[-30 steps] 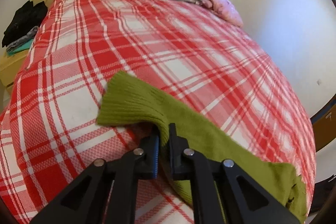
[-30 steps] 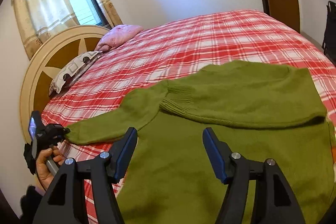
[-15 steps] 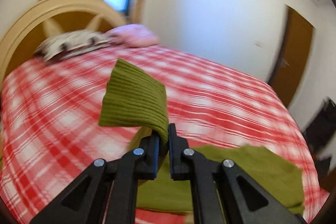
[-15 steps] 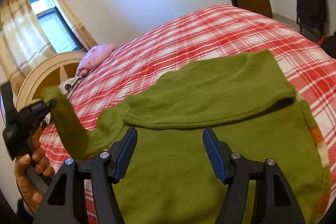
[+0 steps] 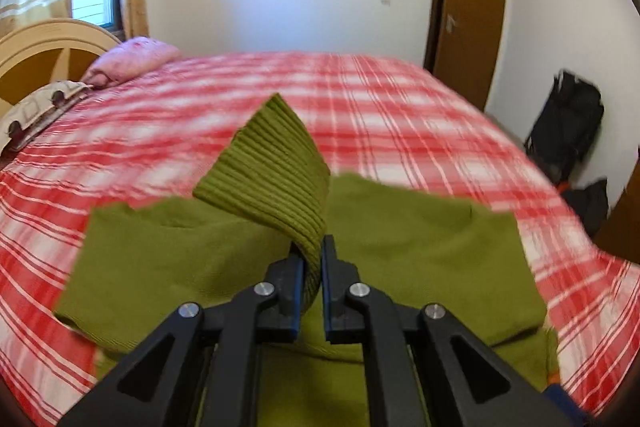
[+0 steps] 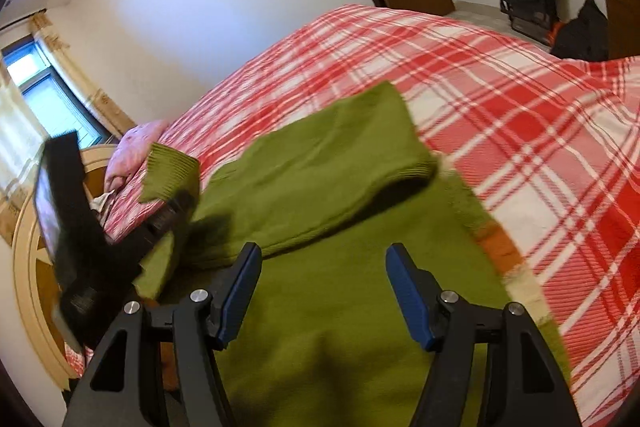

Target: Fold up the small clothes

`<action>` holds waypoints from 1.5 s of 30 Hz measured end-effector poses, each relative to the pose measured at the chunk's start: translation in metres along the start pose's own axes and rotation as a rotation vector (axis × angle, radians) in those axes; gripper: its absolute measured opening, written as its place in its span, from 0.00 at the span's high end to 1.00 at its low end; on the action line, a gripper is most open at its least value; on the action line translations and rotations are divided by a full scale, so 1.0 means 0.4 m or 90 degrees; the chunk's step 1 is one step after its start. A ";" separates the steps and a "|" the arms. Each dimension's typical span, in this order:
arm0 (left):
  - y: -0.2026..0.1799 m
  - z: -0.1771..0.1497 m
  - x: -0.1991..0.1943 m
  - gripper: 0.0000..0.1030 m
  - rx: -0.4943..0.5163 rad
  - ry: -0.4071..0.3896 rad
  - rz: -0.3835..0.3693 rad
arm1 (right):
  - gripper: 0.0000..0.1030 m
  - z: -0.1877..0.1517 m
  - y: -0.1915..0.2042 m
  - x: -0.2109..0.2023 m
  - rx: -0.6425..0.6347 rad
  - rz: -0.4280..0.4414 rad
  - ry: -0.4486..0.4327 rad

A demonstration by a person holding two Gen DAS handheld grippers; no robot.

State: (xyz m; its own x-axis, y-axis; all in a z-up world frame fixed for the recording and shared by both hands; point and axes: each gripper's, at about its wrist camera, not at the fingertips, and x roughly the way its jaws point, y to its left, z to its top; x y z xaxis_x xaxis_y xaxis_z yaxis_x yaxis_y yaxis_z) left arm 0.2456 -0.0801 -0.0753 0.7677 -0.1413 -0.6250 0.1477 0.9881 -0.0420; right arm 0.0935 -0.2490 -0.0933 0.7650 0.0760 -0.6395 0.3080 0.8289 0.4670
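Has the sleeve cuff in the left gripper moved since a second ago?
Yes. The ribbed cuff, pinched in the left gripper, has lifted off the plaid bedspread and swung in over the sweater body.

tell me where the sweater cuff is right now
The cuff is pinched in the left gripper, raised above the green sweater on the plaid bed.
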 end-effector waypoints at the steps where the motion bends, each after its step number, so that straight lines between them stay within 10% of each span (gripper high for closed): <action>1: -0.011 -0.015 0.012 0.93 0.009 0.011 -0.006 | 0.36 0.001 -0.009 0.003 0.005 -0.003 0.002; 4: -0.030 -0.054 0.043 0.86 0.024 0.054 -0.007 | 0.36 0.006 -0.014 0.005 0.018 0.006 0.007; 8: -0.006 -0.083 0.049 0.37 0.029 0.135 -0.013 | 0.36 0.029 0.000 -0.008 0.020 0.029 -0.006; 15: 0.132 -0.106 -0.140 0.11 0.012 0.040 -0.009 | 0.22 0.112 0.072 0.069 -0.007 0.116 0.035; 25: 0.444 -0.186 -0.139 0.11 -0.146 0.086 0.144 | 0.23 0.090 0.182 0.345 -0.169 -0.017 0.104; 27: 0.455 -0.192 -0.130 0.11 -0.155 0.094 0.150 | 0.70 0.072 0.233 0.359 -0.257 -0.063 0.100; 29: 0.445 -0.196 -0.117 0.11 -0.152 0.099 0.152 | 0.87 0.069 0.259 0.367 -0.293 -0.048 0.121; 39: 0.455 -0.160 -0.035 0.11 -0.216 0.134 0.155 | 0.90 0.212 0.314 0.120 -0.367 -0.055 -0.120; 45: 0.474 -0.159 -0.010 0.10 -0.240 0.137 0.193 | 0.90 0.229 0.212 0.175 -0.362 -0.099 -0.073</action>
State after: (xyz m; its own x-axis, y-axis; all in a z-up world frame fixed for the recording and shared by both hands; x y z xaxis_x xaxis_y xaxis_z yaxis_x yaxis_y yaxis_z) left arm 0.2307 0.1115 -0.1302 0.5900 0.1309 -0.7967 -0.3259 0.9414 -0.0867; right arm 0.2248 -0.2243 -0.0426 0.8011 -0.1038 -0.5894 0.0944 0.9944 -0.0468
